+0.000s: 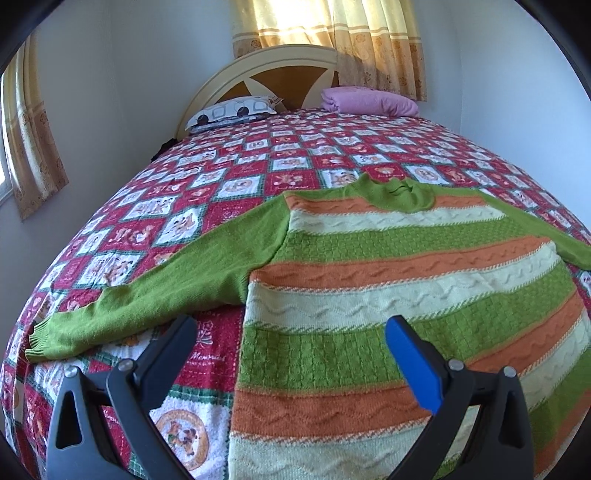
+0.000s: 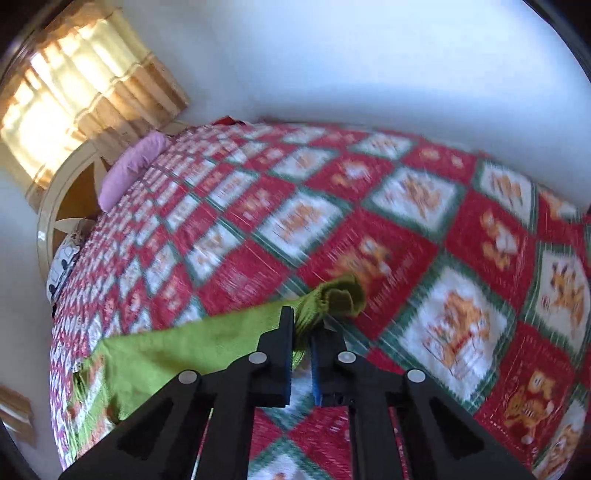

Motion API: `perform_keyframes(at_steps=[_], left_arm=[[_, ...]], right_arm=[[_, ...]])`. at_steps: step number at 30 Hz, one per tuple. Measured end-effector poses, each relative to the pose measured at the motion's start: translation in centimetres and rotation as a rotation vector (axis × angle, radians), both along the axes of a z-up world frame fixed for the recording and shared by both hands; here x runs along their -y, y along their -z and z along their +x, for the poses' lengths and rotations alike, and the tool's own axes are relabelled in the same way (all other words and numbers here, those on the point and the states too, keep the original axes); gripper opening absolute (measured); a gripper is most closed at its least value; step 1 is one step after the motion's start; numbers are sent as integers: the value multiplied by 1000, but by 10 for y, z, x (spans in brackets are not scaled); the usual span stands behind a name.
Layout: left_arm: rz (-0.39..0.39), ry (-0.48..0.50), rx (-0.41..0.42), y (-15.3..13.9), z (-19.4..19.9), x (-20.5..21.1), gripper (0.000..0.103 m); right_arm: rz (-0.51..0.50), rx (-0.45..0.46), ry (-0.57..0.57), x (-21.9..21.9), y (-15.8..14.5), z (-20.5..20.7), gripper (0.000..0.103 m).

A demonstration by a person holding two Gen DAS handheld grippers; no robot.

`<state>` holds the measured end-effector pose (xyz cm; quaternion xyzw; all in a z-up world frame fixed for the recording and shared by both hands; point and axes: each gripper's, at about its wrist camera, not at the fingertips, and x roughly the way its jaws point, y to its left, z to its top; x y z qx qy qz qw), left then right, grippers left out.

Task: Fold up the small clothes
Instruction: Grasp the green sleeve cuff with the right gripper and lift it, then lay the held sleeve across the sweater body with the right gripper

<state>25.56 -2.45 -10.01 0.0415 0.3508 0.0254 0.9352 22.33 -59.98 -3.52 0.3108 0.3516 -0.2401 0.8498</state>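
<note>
A small knitted sweater (image 1: 388,266) with green, orange and cream stripes lies flat on the bed, collar toward the headboard. Its green left sleeve (image 1: 155,291) stretches out to the left. My left gripper (image 1: 291,328) hovers open over the sweater's lower left edge, with nothing between its fingers. In the right wrist view my right gripper (image 2: 304,325) is shut on the other green sleeve (image 2: 207,343) near its cuff (image 2: 343,295), which sticks out past the fingertips. That view is blurred.
The bed carries a red, white and green patterned quilt (image 1: 229,177). A patterned pillow (image 1: 232,110) and a folded pink blanket (image 1: 369,99) lie by the headboard (image 1: 280,66). Curtains (image 1: 332,33) hang behind. White walls stand close on both sides.
</note>
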Motion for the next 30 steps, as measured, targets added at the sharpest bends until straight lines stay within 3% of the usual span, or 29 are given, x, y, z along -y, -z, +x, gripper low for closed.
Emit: perform_keyframes(at_steps=[13,23,30], left_arm=[[-73,-8,2,-2,-12,-16,103],[-141,-18,-23,6,-12,-35,103],[-169,-28,-22,9,-15,-45,103]], right_arm=[[-290,101,-243,-106,-113,69,5],[-427,160,-477,-223,-167,107,5],[-499,175,-650,-313,-179,125,5]])
